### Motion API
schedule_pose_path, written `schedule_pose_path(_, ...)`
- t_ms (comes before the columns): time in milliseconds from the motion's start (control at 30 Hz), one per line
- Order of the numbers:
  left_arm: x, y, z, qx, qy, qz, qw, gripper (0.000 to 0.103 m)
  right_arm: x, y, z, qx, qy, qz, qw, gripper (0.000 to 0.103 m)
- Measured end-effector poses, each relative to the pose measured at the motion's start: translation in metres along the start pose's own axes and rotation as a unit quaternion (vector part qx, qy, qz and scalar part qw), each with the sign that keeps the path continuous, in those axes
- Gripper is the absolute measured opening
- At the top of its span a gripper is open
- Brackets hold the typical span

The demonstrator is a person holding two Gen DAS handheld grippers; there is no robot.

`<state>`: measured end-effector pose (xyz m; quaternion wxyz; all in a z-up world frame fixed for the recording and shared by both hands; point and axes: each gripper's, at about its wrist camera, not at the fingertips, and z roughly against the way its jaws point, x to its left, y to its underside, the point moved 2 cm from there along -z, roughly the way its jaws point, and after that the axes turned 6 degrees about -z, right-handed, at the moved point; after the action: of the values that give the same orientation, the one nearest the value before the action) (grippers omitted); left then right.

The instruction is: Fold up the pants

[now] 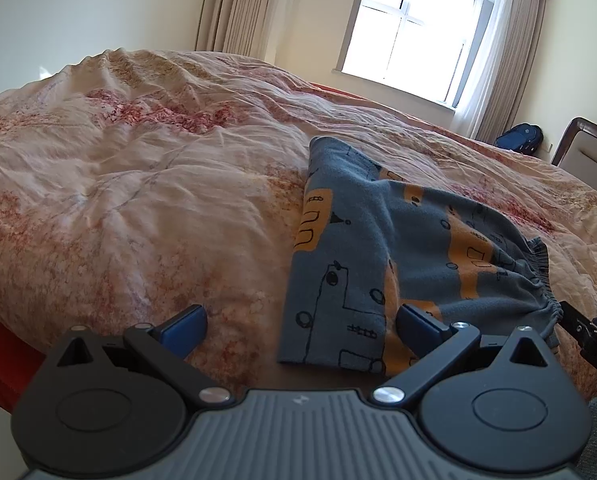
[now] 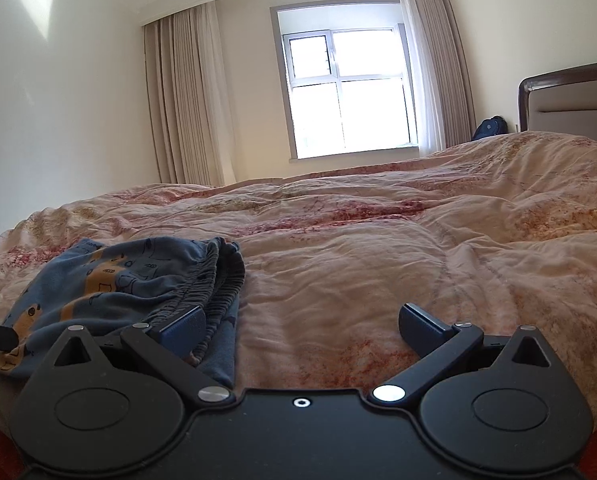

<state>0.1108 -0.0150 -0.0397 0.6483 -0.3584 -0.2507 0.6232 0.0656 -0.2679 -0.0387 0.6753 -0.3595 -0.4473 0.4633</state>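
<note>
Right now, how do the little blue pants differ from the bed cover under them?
The pants are blue-grey with orange shapes and black line drawings; the bed cover is pale pink with red and tan blotches. The pants are small and folded over, with a gathered waistband; the cover spreads across the whole bed. Both are soft and wrinkled.

A bedroom with plain cream walls (image 2: pixel 66 112). A bright window (image 2: pixel 348 92) with a grey frame fills the far wall, flanked by long beige curtains (image 2: pixel 182 100). A wide bed (image 2: pixel 378 240) carries a rumpled pink and cream floral quilt. Its dark-framed padded headboard (image 2: pixel 574 100) stands at the right, and a dark blue backpack (image 2: pixel 490 127) sits by the wall near the window.
</note>
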Motion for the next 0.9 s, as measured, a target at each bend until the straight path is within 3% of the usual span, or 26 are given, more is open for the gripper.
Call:
schedule_pose_path(167, 0.000, 0.001, 0.001, 0.002, 0.002, -0.001, 1.0000, 0.102, -0.003, 0.006, 0.010, 0.002, -0.027, -0.011, 1.000, 0.103)
schedule_pose_path(500, 0.003, 0.005, -0.001, -0.009, 0.016, -0.018, 0.9997, 0.103, 0.000, 0.012, 0.019, 0.024, -0.130, -0.021, 0.991, 0.103)
schedule_pose_path(700, 0.009, -0.005, -0.005, -0.021, 0.044, -0.050, 0.9976, 0.103, -0.003, -0.001, -0.002, 0.047, -0.193, -0.055, 0.979, 0.103)
schedule_pose_path(900, 0.010, -0.027, -0.022, -0.027, 0.064, -0.069, 0.9952, 0.103, 0.007, -0.009, -0.032, 0.074, -0.237, -0.049, 0.967, 0.103)
